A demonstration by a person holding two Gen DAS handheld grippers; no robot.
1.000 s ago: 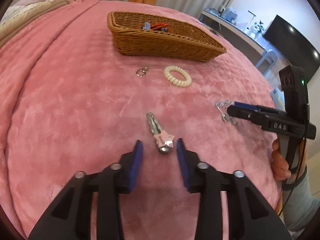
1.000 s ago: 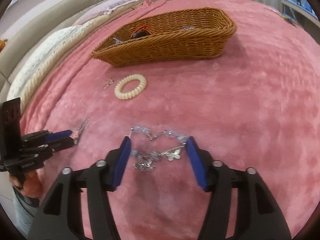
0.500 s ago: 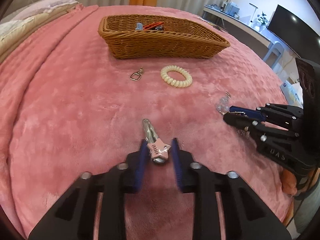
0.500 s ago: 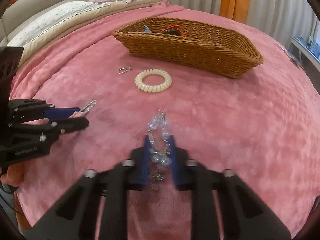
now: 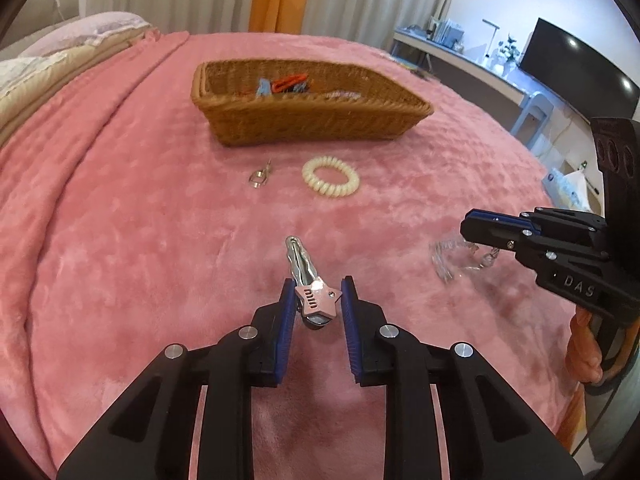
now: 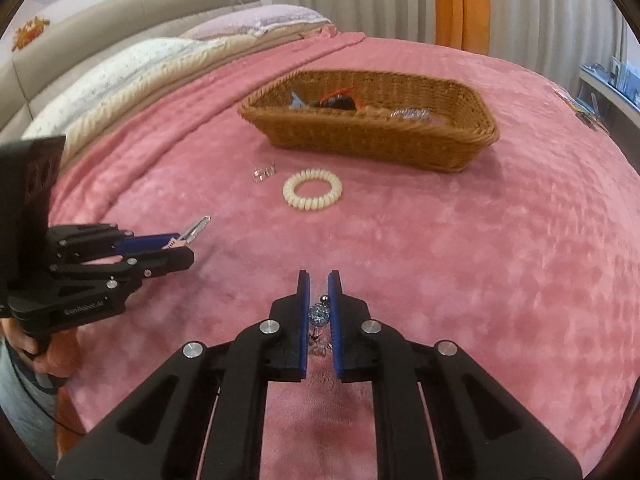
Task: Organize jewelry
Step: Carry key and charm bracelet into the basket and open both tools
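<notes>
Left wrist view: a pink blanket fills the frame, a wicker basket upper centre. At bottom centre the left gripper pinches a pink star hair clip. At right, the right gripper is closed on a crystal bracelet. A cream hair tie and small ring lie mid-frame.

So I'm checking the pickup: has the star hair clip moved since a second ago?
Yes. The star hair clip has been lifted off the blanket, clamped in the left gripper.

Both wrist views look forward, low over the blanket, sharing the basket.
</notes>
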